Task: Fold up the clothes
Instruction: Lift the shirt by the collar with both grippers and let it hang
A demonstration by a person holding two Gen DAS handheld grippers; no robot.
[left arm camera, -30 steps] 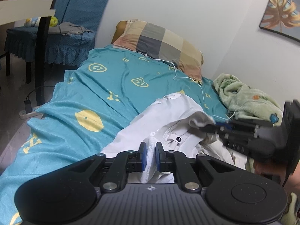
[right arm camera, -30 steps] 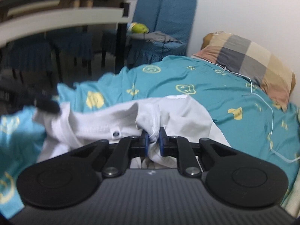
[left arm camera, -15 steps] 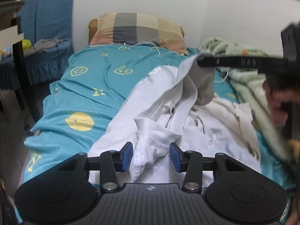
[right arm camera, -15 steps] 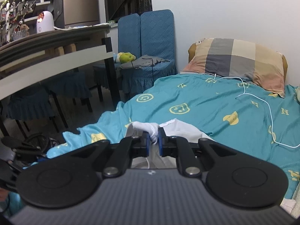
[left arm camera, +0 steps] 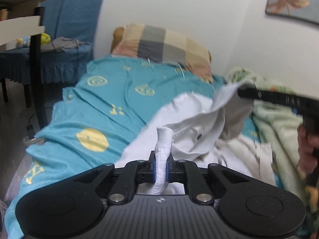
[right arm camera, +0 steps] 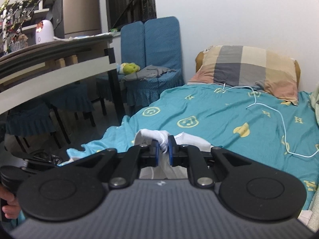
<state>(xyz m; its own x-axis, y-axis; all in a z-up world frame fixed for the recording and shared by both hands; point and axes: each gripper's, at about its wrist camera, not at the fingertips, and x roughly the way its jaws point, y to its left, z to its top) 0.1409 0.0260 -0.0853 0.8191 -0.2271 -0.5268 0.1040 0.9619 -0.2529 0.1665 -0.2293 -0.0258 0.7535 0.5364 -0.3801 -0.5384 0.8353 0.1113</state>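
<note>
left tongs (left arm camera: 161,167) clamped on shirt (left arm camera: 201,139) hem | right tongs (right arm camera: 163,153) clamped on shirt edge | over bed (left arm camera: 111,99)

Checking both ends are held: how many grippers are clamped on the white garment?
2: left gripper on a bunched edge of the white garment; right gripper holds another part raised.

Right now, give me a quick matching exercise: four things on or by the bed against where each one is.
Things:
1. shirt
2. pillow
3. cable
4. green blanket

Places:
A. at the head of the bed
B. trailing across the teal sheet
C. bunched by the wall
D. clamped in both grippers

Pairs: 1-D, 2-A, 3-B, 4-C
</note>
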